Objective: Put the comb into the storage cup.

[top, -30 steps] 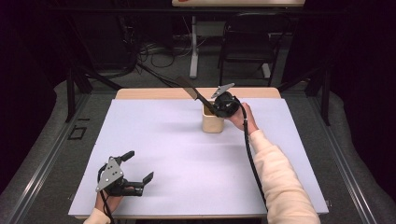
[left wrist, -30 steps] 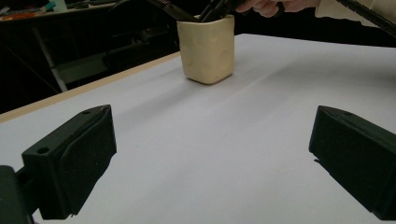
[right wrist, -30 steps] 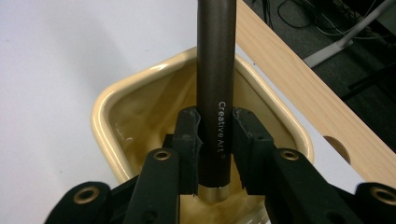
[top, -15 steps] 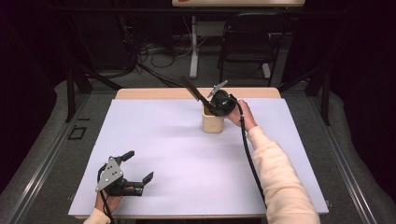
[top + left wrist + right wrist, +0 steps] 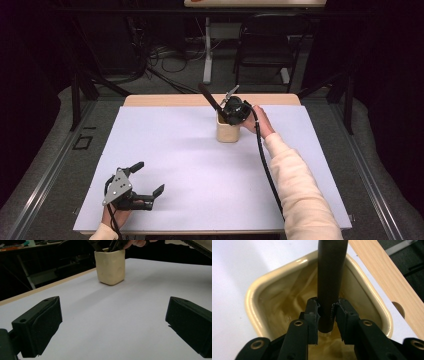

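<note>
High view: right tongs (image 5: 226,115) sit at the mouth of the cream cup (image 5: 227,132), jaws closed on a dark handle (image 5: 209,96) that rises out of the cup, up and away to the left of these tongs; compared with a second ago the handle stands a little steeper and its free end sits slightly higher, while the hand (image 5: 260,120) behind the tongs has barely shifted; reading: the utensil is being stood into the cup, and letting go has not yet come. Left tongs (image 5: 148,178) rest apart and empty on the white sheet (image 5: 190,165), far from the cup, unchanged.

Left gripper view: jaws of the left tongs (image 5: 112,325) stand wide, nothing between them; cup (image 5: 110,267) well ahead of them and slightly left; the frame's top edge cuts off the handle and the other hand.

Right gripper view: right tongs (image 5: 326,315) clamped on the handle (image 5: 330,270), both pads against its sides, inside the cup rim (image 5: 252,307); the handle's lower end is hidden behind the pads, so whether it touches the bottom cannot be told; what sort of utensil it is cannot be told either.
</note>
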The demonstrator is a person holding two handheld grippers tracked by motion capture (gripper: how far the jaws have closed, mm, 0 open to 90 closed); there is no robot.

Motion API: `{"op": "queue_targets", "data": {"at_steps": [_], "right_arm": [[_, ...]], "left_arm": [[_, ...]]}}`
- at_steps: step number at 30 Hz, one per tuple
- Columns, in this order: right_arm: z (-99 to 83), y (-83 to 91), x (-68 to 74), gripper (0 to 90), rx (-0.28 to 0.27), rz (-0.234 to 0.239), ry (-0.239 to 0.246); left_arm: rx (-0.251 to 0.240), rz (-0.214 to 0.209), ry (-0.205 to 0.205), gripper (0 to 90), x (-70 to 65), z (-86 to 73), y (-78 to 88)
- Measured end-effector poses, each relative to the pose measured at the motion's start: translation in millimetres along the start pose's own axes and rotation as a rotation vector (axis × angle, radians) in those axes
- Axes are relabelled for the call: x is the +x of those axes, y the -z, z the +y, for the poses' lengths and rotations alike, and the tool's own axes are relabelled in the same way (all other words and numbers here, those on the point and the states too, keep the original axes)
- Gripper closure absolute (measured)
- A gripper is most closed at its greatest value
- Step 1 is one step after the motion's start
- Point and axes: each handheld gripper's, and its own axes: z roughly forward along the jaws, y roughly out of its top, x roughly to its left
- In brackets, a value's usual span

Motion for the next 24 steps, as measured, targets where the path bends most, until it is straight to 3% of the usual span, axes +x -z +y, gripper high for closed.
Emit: {"op": "queue_targets", "data": {"at_steps": [3,7,11,15,24], "right_arm": [[1.2,7.3,-0.7,65.7,-0.046,0.002,-0.004],[2.7,8.6,1.6,68.8,-0.042,-0.002,0.004],[2.9,11.7,1.5,59.1,-0.032,-0.002,-0.012],[1.2,18.9,-0.5,47.4,-0.067,-0.008,-0.041],[-3.4,45.7,-1.2,35.3,-0.120,-0.003,-0.078]], "left_arm": [[0.003,-0.001,0.001,0.5,0.1,-0.1,-0.4],[0.002,0.001,-0.003,0.5,-0.2,0.1,-0.1],[0.003,0.000,-0.001,0.5,0.1,0.0,-0.2],[0.003,0.001,-0.001,0.5,0.0,0.0,0.0],[0.004,0.000,-0.003,0.5,-0.2,0.1,-0.3]]}}
